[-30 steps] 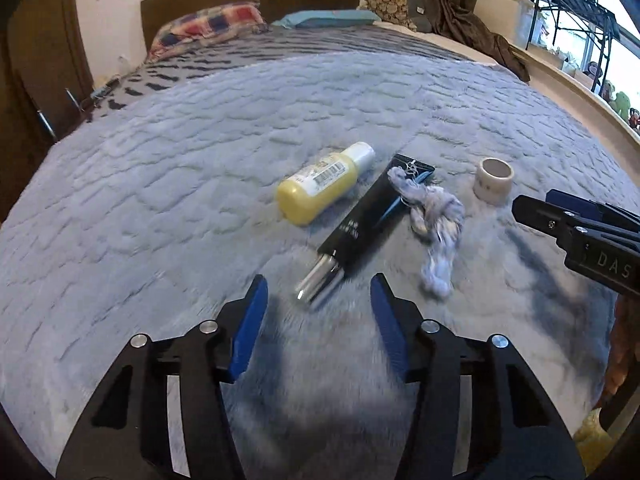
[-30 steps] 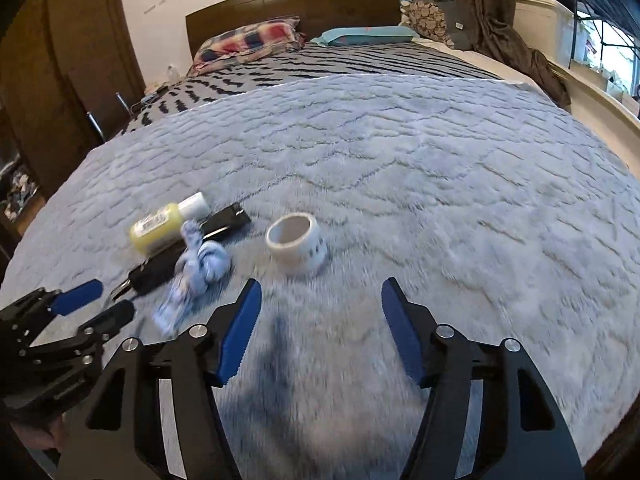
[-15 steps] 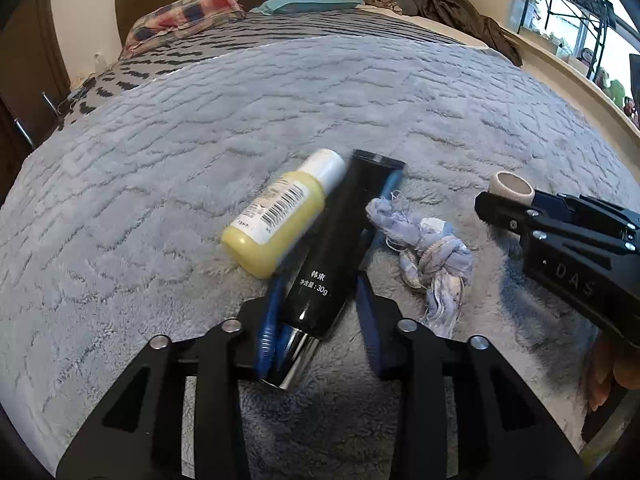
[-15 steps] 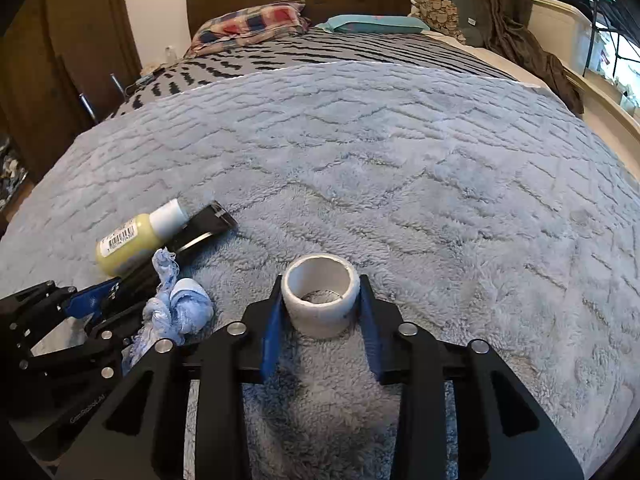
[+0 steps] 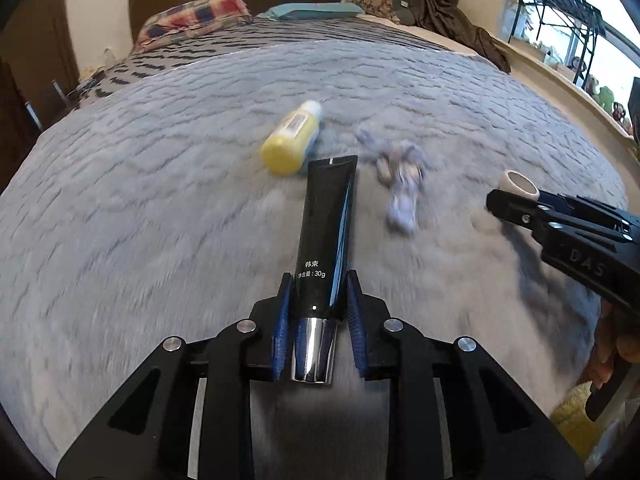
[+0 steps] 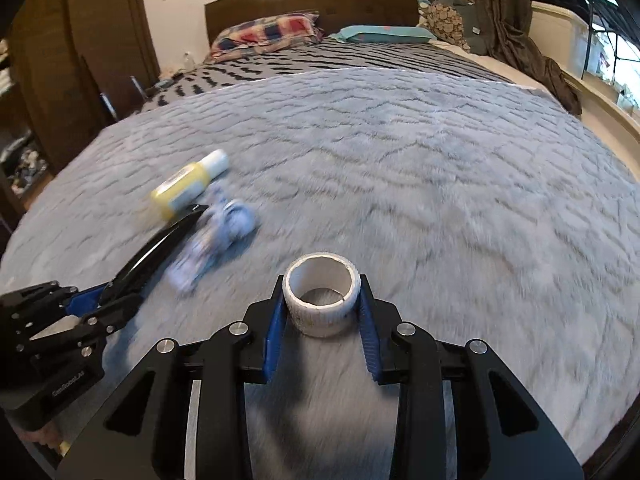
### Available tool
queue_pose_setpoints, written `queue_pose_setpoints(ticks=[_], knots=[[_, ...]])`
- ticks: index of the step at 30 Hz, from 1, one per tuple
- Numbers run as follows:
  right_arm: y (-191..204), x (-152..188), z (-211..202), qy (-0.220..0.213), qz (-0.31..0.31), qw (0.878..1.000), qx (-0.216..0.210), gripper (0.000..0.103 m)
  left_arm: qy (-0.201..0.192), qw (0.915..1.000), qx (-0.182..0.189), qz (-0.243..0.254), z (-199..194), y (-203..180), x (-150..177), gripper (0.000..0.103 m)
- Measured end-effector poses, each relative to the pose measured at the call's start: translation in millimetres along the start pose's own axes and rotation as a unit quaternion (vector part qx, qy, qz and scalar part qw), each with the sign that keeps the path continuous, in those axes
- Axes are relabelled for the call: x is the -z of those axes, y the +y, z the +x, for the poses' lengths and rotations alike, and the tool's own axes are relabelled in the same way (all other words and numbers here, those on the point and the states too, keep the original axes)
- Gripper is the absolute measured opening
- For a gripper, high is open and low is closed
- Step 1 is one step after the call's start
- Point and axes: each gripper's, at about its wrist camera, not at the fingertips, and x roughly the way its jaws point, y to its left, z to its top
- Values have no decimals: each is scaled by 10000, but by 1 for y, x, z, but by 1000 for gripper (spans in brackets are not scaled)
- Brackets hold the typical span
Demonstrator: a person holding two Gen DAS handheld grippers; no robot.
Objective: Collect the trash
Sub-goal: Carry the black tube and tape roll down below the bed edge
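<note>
Both grippers have closed on their finds within the past second. The left gripper [image 5: 320, 316], which a second ago hung with jaws wide apart short of the litter, is now clamped on the black cosmetic tube [image 5: 326, 236] near its silver cap, the tube's flat end pointing away toward the headboard. The right gripper [image 6: 322, 312], likewise spread a moment ago, is shut on the white tape roll [image 6: 320, 300], gripped across its sides with the open core facing up. From how the blanket blurs beneath them, both pieces look lifted clear of the grey fleece blanket [image 6: 440, 184], though the roll's underside is hard to judge. Left lying on the blanket are the yellow bottle [image 5: 294, 140] with its white cap and, near it, the crumpled blue-and-white cloth scrap [image 5: 402, 178], both smeared by motion. No bin or bag shows in either view. Two of the four pieces appear secured; carrying them off and coming back for the bottle and scrap seems the likely remainder.
</note>
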Motion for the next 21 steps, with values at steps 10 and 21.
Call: queue_pose_setpoints(ticks=[10,21], knots=[[25,57,-65,-281,-396,9988,-101,34,-228,9995,-5,-217,-56,-2,66,23],[42,119,-114,-302,-610,9975,-189,34,-256,9991,86,-340,-111,-15,143,23]])
